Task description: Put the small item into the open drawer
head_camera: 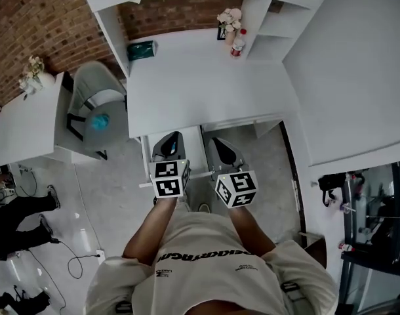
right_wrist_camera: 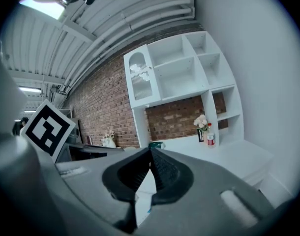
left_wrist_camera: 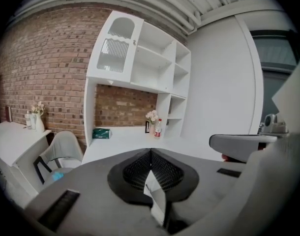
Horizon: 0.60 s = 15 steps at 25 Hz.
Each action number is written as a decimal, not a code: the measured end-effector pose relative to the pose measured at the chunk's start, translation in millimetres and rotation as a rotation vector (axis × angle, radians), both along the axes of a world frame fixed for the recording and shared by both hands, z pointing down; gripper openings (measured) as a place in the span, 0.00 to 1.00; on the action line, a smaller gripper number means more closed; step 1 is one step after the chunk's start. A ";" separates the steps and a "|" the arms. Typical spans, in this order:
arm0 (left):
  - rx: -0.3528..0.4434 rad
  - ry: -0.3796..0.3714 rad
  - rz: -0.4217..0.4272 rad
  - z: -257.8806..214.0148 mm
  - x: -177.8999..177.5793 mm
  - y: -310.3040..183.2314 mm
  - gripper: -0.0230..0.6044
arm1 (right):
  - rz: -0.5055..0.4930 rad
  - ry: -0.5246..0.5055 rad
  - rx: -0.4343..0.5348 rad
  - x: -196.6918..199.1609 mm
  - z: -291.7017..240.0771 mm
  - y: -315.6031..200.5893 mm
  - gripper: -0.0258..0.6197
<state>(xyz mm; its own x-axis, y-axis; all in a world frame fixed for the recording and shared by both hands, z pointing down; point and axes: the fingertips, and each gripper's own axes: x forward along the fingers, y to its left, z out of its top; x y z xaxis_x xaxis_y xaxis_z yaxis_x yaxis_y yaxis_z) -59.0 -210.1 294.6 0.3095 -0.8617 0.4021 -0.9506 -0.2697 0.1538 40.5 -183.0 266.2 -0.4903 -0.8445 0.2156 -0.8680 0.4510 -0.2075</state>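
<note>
Since both claws are pressed shut on nothing, the step in hand is, I judge, the reach for the small item. The left gripper (left_wrist_camera: 151, 151) and the right gripper (right_wrist_camera: 151, 150) hang side by side before the person's chest, aimed at a broad white desk (head_camera: 206, 84), each with its ribbed black pads meeting in a seam. What looks like a pulled-out white drawer (head_camera: 146, 159) juts from under the desk's front edge, just below the left gripper (the head view does not show its inside). Which object the task means is not plain. The likely ones are a small green packet (head_camera: 141, 49) at the desk's back left and a small clear bottle with a red cap (head_camera: 237, 44) at the back right, beside a bunch of pale flowers (head_camera: 229, 17). Both lie well apart from the claws. To do it well, one claw should spread before arriving, come in level over the bare top, and close across the object's narrow side, steering clear of the flowers if the bottle is chosen.

The desk top is mostly bare, set under white open shelving (left_wrist_camera: 140, 63) against a red brick wall (head_camera: 29, 18). A grey shell chair (head_camera: 98, 87) stands to the left on a grey tiled floor (head_camera: 115, 195).
</note>
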 end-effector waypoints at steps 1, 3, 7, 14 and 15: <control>0.021 0.002 0.004 -8.2 0.1 2.9 0.03 | 0.001 -0.002 0.007 0.3 -5.3 2.9 0.04; 0.059 0.012 0.016 -26.3 2.7 9.0 0.03 | 0.001 -0.009 0.021 0.8 -15.2 7.0 0.04; 0.135 0.015 0.039 -59.7 11.7 19.0 0.03 | 0.010 -0.021 0.062 5.1 -36.1 7.8 0.04; 0.254 -0.004 0.054 -97.2 18.4 32.6 0.03 | 0.028 -0.029 0.132 12.4 -66.6 9.2 0.04; 0.260 -0.001 0.056 -100.2 19.4 35.2 0.03 | 0.027 -0.034 0.137 12.0 -68.7 9.9 0.04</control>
